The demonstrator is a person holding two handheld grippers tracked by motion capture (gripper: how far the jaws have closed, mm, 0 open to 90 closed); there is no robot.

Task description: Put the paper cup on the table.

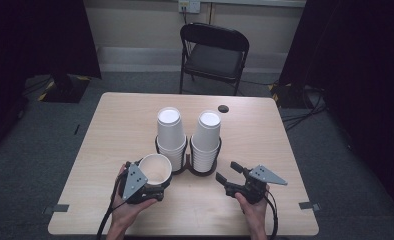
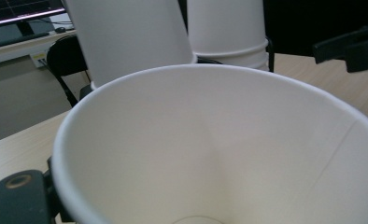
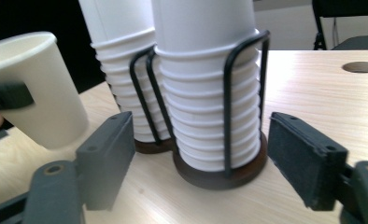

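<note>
A single white paper cup (image 1: 155,168) is tilted with its mouth up near the table's front left, and my left gripper (image 1: 152,181) is shut on it. Its inside (image 2: 210,149) shows up close in the left gripper view. Behind it, two stacks of upturned white cups (image 1: 169,134) (image 1: 206,137) stand in black wire holders (image 3: 229,93) at the table's middle. My right gripper (image 1: 229,173) is open and empty, just right of the holders. In the right gripper view its jaws (image 3: 208,156) frame the nearer stack (image 3: 205,107) from a short way off, and the held cup (image 3: 37,88) is at the left.
The wooden table (image 1: 265,140) has a dark round hole (image 1: 223,108) near its far edge. A black folding chair (image 1: 215,52) stands beyond the table. Dark curtains hang on both sides. Bare tabletop lies to the left and right of the holders.
</note>
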